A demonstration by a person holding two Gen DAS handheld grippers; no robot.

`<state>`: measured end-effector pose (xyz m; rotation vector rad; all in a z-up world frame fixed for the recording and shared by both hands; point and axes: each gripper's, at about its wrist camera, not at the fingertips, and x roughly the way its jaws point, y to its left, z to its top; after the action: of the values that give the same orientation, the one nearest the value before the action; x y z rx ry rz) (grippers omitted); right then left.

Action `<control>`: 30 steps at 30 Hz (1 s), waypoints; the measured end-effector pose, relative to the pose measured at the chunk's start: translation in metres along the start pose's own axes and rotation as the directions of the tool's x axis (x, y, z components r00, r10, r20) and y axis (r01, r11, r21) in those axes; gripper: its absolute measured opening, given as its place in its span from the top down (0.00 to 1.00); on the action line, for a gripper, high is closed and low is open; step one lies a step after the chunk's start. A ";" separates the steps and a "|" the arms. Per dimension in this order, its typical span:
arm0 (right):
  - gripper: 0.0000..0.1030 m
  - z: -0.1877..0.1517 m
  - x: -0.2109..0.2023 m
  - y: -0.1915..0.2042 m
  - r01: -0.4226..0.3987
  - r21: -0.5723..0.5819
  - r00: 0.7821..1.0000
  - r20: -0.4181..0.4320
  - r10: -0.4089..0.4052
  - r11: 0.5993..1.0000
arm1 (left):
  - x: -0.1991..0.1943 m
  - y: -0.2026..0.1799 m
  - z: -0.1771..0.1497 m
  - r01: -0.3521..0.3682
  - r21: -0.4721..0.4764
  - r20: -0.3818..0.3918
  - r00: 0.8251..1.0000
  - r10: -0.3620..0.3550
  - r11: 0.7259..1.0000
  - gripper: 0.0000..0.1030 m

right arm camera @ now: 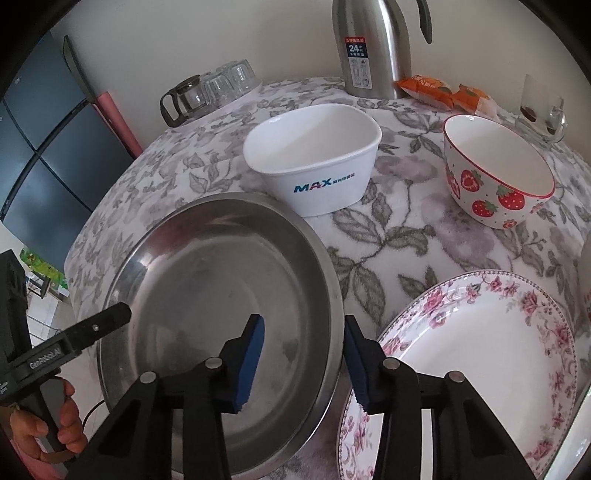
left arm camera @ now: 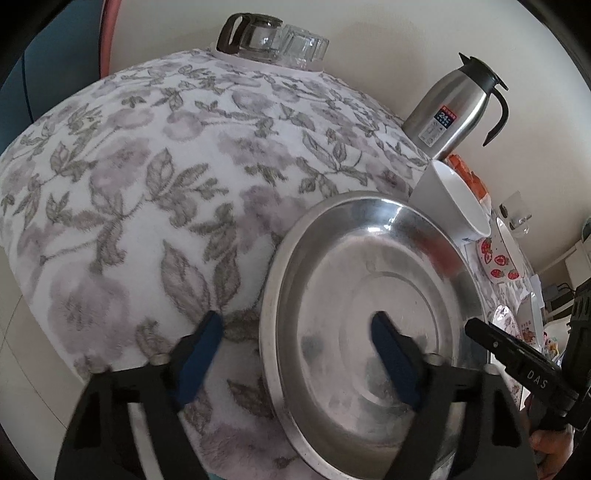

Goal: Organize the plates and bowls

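Note:
A wide steel basin [left arm camera: 369, 295] [right arm camera: 221, 277] lies on the flowered tablecloth [left arm camera: 147, 184]. My left gripper [left arm camera: 295, 332] is open and straddles the basin's left rim, one blue pad over the cloth and one inside the basin. My right gripper [right arm camera: 304, 332] is open astride the right rim, with neither pad pressing. Behind the basin stand a white bowl marked MAX [right arm camera: 314, 158] [left arm camera: 454, 199] and a strawberry-patterned bowl [right arm camera: 495, 173]. A pink-flowered plate [right arm camera: 480, 350] lies right of the basin, under my right gripper's outer finger.
A steel thermos jug [right arm camera: 369, 48] [left arm camera: 454, 110], a glass coffee pot [left arm camera: 251, 33] with upturned glasses, orange snack packets [right arm camera: 443, 92] and a drinking glass [right arm camera: 543, 114] line the table's far side. A hand [right arm camera: 44, 424] holds the left gripper's handle. The table edge drops off at left.

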<state>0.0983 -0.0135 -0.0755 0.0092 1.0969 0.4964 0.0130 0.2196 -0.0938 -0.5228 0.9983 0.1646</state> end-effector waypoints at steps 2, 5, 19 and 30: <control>0.60 0.001 0.000 -0.001 0.001 0.005 1.000 0.002 -0.001 1.000 | 0.002 -0.001 -0.001 0.003 0.002 -0.011 1.000 -0.003 1.000 0.38; 0.64 0.001 0.000 -0.004 0.004 0.015 1.000 0.003 -0.004 1.000 | 0.002 -0.002 -0.001 0.001 0.005 -0.011 1.000 -0.001 1.000 0.52; 0.78 -0.004 -0.018 0.000 -0.028 0.010 0.999 0.020 0.028 1.000 | -0.012 0.006 -0.001 -0.020 -0.024 -0.005 1.000 0.020 1.000 0.66; 0.77 -0.008 -0.058 -0.008 -0.053 0.051 0.996 0.080 0.049 0.997 | -0.050 -0.024 0.003 -0.029 0.030 0.052 0.998 0.028 0.999 0.66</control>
<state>0.0743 -0.0450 -0.0323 0.1030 1.0347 0.5083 -0.0035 0.2050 -0.0423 -0.4742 0.9573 0.1868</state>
